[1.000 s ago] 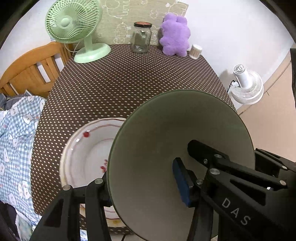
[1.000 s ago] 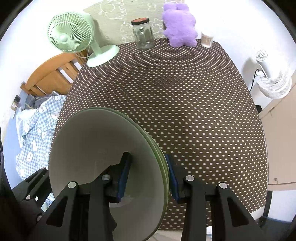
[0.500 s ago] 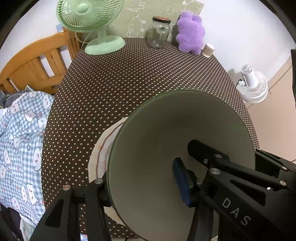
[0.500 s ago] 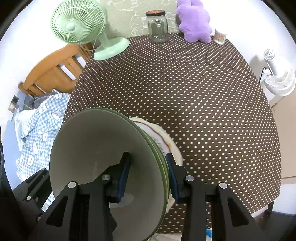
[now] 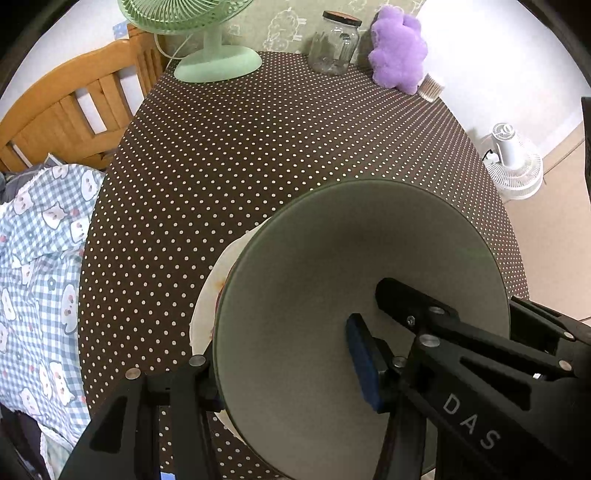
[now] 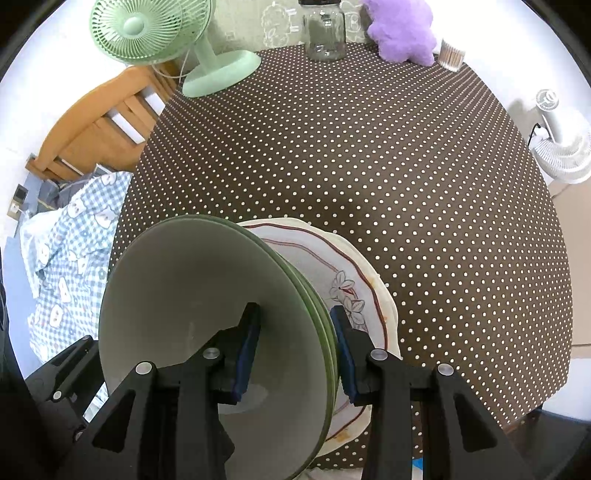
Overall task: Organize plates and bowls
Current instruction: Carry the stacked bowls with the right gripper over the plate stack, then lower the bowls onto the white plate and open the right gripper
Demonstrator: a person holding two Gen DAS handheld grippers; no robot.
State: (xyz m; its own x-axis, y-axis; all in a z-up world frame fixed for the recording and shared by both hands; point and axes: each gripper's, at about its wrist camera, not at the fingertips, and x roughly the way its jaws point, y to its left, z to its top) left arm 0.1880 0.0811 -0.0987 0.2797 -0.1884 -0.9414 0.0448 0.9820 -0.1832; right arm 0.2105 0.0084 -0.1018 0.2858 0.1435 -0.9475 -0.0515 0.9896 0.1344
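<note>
A stack of green plates (image 5: 332,295) (image 6: 192,295) is held tilted, on edge, between both grippers. My left gripper (image 5: 288,365) is shut on its rim; one blue pad (image 5: 364,363) lies on the plate's face. My right gripper (image 6: 295,347) is shut on the opposite rim, pads either side. Under and behind the stack lies a white plate with a red rim line and flower print (image 6: 354,280), also showing in the left wrist view (image 5: 210,295), near the table's front edge.
A brown polka-dot table (image 6: 388,147) carries a green fan (image 6: 166,40), a glass jar (image 6: 325,33), a purple plush (image 6: 402,33) and a small cup of sticks (image 6: 450,55) at the back. A wooden chair (image 5: 62,110) and checked cloth (image 5: 37,277) stand left; a white fan (image 5: 513,166) right.
Both grippers have carried the green plates to the right and down over the white plate, which now lies largely behind the stack. The grip has not changed.
</note>
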